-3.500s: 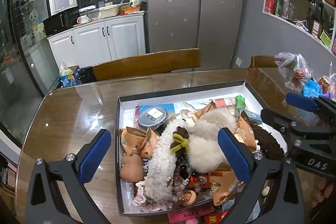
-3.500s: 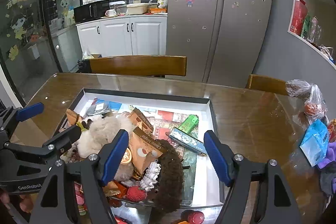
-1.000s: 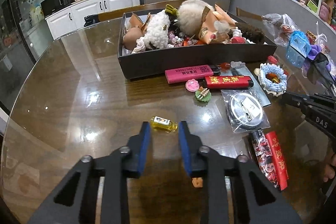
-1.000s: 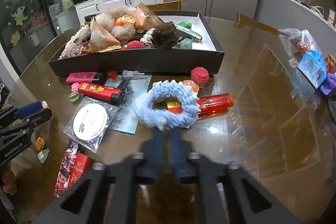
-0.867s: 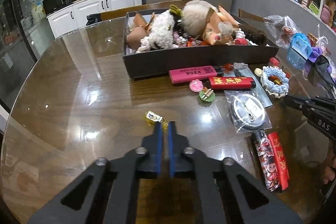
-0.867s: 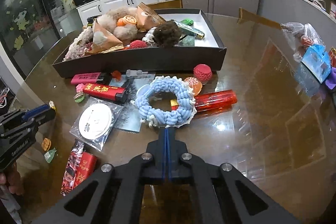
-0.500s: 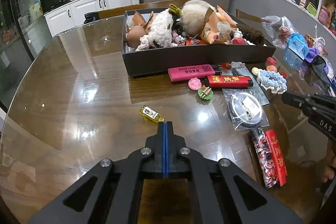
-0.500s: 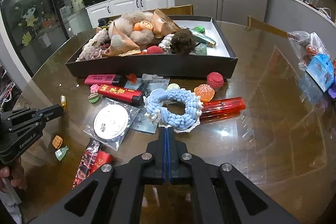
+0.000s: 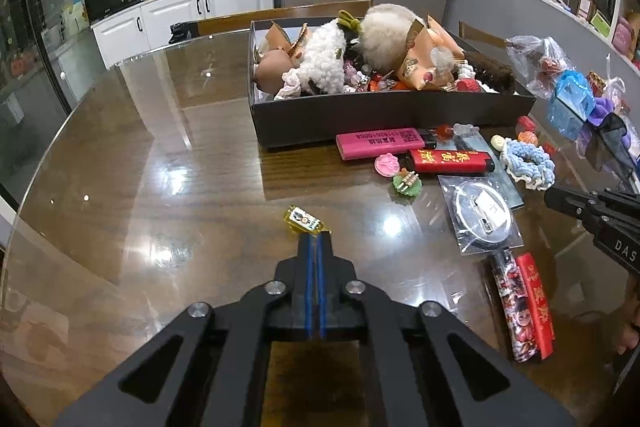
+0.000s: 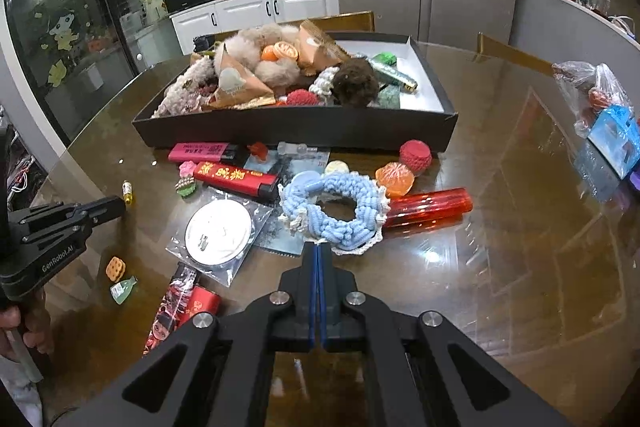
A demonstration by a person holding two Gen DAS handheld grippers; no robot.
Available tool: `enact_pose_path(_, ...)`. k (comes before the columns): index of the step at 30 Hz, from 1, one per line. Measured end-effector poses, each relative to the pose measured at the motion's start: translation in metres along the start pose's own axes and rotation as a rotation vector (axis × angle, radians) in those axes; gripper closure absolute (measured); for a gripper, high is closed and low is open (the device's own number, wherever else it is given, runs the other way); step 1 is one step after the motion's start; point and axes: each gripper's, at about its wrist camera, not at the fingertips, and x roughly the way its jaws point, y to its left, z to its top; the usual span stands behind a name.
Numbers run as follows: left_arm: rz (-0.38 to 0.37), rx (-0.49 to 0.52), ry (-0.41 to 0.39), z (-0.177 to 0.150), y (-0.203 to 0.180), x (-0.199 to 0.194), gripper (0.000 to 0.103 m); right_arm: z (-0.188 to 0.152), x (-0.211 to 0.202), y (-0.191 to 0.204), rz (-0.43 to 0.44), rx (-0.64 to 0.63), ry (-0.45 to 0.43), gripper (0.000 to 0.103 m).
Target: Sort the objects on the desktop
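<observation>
A black box (image 9: 384, 115) full of plush toys and packets stands at the table's back; it also shows in the right wrist view (image 10: 296, 127). My left gripper (image 9: 314, 239) is shut, its tips touching a small yellow bottle (image 9: 303, 219) on the table; whether it grips it I cannot tell. My right gripper (image 10: 318, 251) is shut, its tips at the white lace edge of a blue knitted scrunchie (image 10: 332, 207). In front of the box lie a pink lighter (image 9: 380, 143), a red lighter (image 9: 450, 161) and a bagged white disc (image 9: 484, 215).
An orange-red tube (image 10: 428, 207), red knitted ball (image 10: 416, 155) and orange slice charm (image 10: 394, 179) lie by the scrunchie. Red packets (image 9: 524, 307), a waffle charm (image 10: 115, 269) and green charm (image 10: 124, 290) lie near the front. Plastic bags (image 10: 600, 107) sit at right.
Both grippers closed from open over the last second. The left one has moved forward up to the yellow bottle. The right one has stayed at the scrunchie's edge.
</observation>
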Motion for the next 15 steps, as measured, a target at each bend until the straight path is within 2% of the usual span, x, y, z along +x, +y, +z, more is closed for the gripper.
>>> enact_pose_path(1,-0.005,0.002,-0.001,0.000,0.000,0.000,0.084,-0.001,0.002,0.000,-0.002,0.000,0.005,0.103)
enact_pose_path(3,-0.015,0.010,0.005,0.001,-0.002,0.002,0.048,-0.002,0.002,0.001,0.000,-0.004,0.011,0.103)
enact_pose_path(4,-0.024,0.013,0.007,0.001,-0.002,0.002,0.043,-0.002,0.003,0.002,0.000,-0.005,0.013,0.103)
enact_pose_path(11,-0.035,0.050,0.017,0.008,-0.003,0.010,0.037,-0.003,0.005,0.004,0.018,-0.004,0.022,0.103)
enact_pose_path(15,-0.012,0.049,0.020,0.014,0.002,0.015,0.040,-0.003,0.006,0.003,0.022,0.001,0.026,0.103)
